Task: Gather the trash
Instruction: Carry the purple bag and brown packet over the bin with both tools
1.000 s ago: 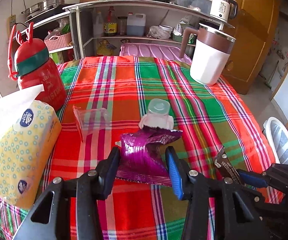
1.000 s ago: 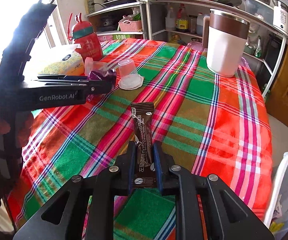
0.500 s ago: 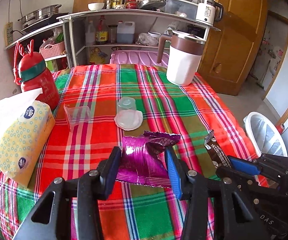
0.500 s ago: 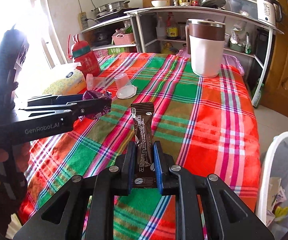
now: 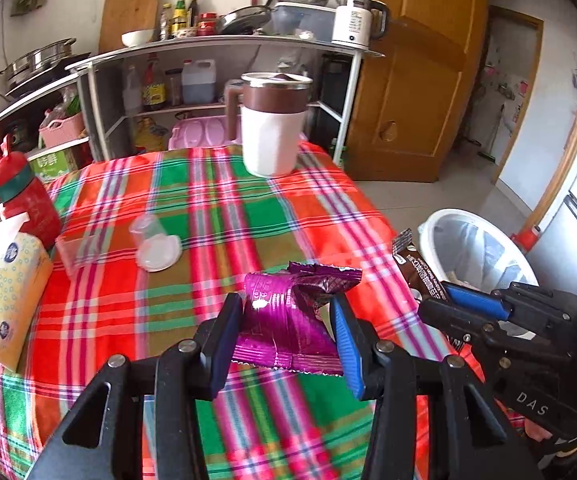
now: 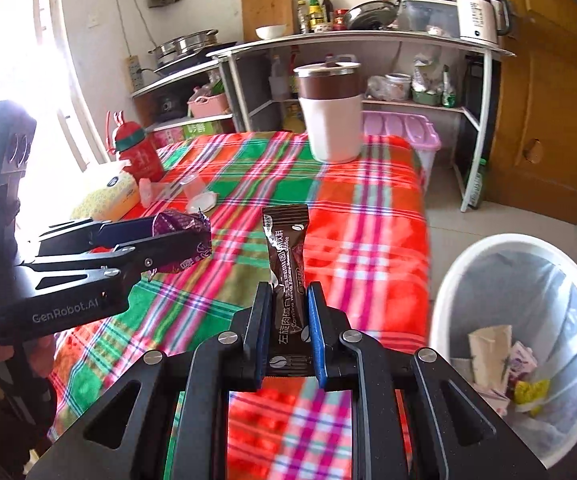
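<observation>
My left gripper (image 5: 286, 310) is shut on a crumpled purple wrapper (image 5: 288, 320) and holds it above the plaid table (image 5: 208, 208). My right gripper (image 6: 287, 300) is shut on a brown coffee sachet (image 6: 288, 264), upright between its fingers. The sachet also shows in the left wrist view (image 5: 418, 268), and the purple wrapper in the right wrist view (image 6: 182, 240). A white trash bin (image 6: 520, 320) with several scraps inside stands on the floor right of the table. Two clear plastic cups (image 5: 154, 242) lie on the cloth.
A white and brown jug (image 5: 272, 128) stands at the table's far side. A red bottle (image 5: 20, 196) and a yellow tissue pack (image 5: 4, 292) sit at the left edge. Kitchen shelves (image 5: 216, 80) stand behind, with a wooden door (image 5: 420, 92) to the right.
Both grippers have lifted and pulled back from the table with their wrappers, swinging right. The trash bin has come much further into both views.
</observation>
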A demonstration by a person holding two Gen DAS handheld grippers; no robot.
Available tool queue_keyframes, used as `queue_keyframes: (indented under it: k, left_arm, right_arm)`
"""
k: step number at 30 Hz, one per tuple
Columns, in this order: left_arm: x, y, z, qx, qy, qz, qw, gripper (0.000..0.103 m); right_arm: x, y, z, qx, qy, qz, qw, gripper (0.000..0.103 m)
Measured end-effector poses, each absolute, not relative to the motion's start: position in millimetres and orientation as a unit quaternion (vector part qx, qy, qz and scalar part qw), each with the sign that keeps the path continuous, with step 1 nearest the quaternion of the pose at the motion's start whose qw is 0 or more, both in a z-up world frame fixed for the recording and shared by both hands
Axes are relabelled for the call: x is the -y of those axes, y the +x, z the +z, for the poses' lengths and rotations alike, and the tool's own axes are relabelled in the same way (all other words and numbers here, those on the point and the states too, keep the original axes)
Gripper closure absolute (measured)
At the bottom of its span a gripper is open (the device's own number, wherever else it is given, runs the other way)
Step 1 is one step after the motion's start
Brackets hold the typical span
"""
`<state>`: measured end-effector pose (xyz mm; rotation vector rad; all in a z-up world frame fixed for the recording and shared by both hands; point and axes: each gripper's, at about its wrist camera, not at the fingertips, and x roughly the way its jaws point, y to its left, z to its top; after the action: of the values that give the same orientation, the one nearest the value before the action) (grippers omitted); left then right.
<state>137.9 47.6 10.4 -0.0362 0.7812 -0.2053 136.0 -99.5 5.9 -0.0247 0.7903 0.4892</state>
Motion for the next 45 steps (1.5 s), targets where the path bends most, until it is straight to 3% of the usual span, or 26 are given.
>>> queue_keyframes:
  k: [24, 41, 43, 45]
  left_arm:
    - [120, 143, 11, -0.385, 0.045, -0.230, 0.893, 0.056]
    - [165, 157, -6, -0.413, 0.047, -0.255, 0.873, 0.055]
    - [166, 158, -7, -0.413, 0.048, -0.257, 0.872, 0.054]
    - [165, 159, -8, -0.415, 0.049, -0.251, 0.873, 0.044]
  right_arm:
    - [254, 116, 9, -0.389, 0.030, 0.089, 0.917, 0.084]
    - [302, 124, -10, -0.422, 0.038, 0.021, 0.905, 0.084]
    - [304, 125, -13, -0.424, 0.040, 0.014, 0.905, 0.083]
    - [305, 126, -15, -0.429, 0.039, 0.012, 0.902, 0.082]
